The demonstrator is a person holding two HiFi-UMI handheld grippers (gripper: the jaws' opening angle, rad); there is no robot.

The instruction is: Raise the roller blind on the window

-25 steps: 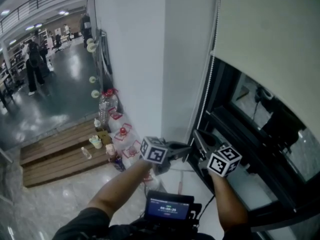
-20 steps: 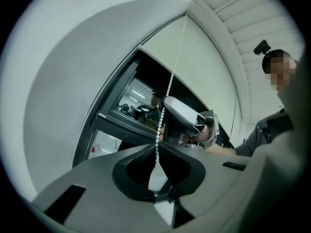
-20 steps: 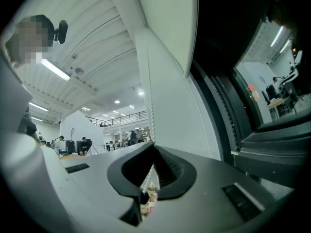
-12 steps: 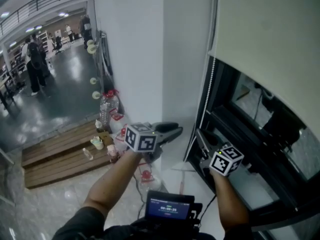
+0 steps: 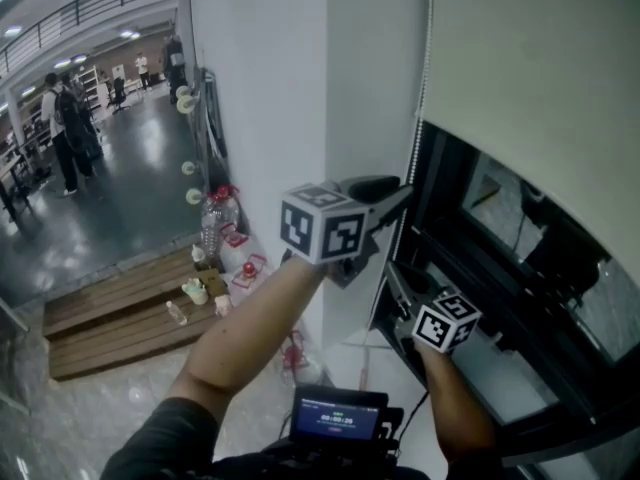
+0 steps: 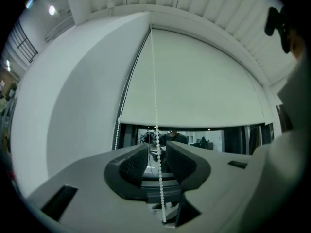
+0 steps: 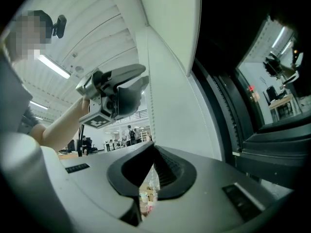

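Your left gripper (image 6: 156, 154), fingers (image 6: 133, 164) just opened wide, straddles the vertical bead chain (image 6: 153, 81) without pinching, just below the roller blind (image 5: 530, 78) hem, while your right gripper (image 7: 153, 149) clamps it lower down.

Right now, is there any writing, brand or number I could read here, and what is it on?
Nothing here reads clearly.
Small screen at the bottom of the head view: a row of digits, too blurred to read.
Left marker cube and right marker cube: black-and-white square patterns, no words.
Bottles by the wall: labels too small to read.
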